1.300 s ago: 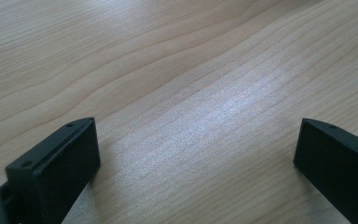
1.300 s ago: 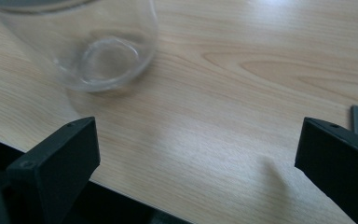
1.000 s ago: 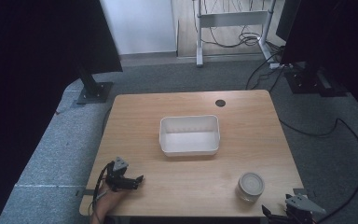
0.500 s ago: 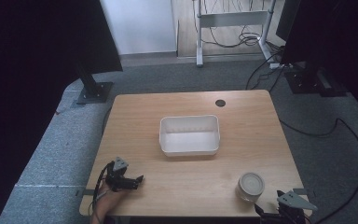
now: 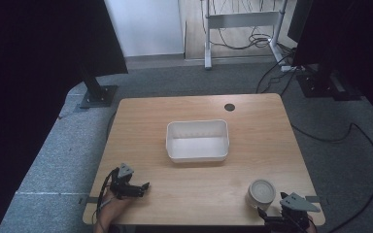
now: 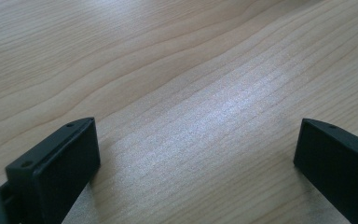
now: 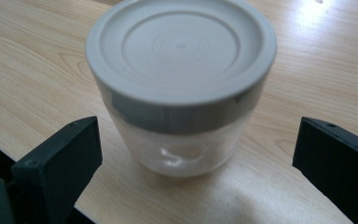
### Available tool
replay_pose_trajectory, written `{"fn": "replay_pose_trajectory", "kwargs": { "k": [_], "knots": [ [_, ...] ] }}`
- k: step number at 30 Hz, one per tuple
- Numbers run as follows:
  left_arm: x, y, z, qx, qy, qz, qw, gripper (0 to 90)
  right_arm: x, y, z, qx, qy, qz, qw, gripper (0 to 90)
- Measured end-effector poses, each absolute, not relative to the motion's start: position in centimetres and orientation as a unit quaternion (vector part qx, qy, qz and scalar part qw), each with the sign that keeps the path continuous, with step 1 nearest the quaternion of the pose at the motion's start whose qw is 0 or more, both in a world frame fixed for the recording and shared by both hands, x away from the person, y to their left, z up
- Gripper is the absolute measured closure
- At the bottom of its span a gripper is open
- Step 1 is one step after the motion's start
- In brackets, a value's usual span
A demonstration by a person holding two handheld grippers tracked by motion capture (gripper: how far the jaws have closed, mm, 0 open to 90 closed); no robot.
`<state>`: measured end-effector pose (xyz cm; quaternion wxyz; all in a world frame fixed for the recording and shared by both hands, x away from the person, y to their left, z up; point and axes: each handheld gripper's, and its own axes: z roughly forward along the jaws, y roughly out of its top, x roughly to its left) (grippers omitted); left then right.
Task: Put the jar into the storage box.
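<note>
A small translucent jar with a grey screw lid (image 5: 261, 192) stands upright near the table's front right corner. My right gripper (image 5: 273, 217) is at the front edge just behind it, open. In the right gripper view the jar (image 7: 182, 51) looms close ahead, its body level with the gap between the two spread jaws of the right gripper (image 7: 196, 156), neither touching it. My left gripper (image 5: 144, 188) rests low at the front left, held by a hand, open. The left gripper (image 6: 196, 149) has bare wood between its jaws.
An empty white rectangular bin (image 5: 197, 124) sits at the middle of the wooden table (image 5: 141, 126). A dark round cable hole (image 5: 229, 107) lies near the far edge. Black stands and cables are on the grey floor around the table.
My right gripper has moved left along the front edge, closing in on the jar. The left gripper and the jar have stayed put.
</note>
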<state>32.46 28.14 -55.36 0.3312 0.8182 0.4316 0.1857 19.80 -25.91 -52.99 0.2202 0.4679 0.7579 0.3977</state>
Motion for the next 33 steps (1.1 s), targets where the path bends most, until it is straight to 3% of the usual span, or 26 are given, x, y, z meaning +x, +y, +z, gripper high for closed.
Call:
{"fn": "replay_pose_trajectory", "kwargs": {
  "k": [22, 33],
  "knots": [
    [32.5, 28.1, -55.4, 0.818, 0.431, 0.186, 0.332, 0.0, 22.2, -24.6, -53.4, 0.461, 0.763, 0.409, 0.197, 1.7],
    [32.5, 28.1, -55.4, 0.818, 0.431, 0.186, 0.332, 0.0, 23.0, -23.8, -54.1, 0.461, 0.768, 0.398, 0.196, 8.0]
  ]
}}
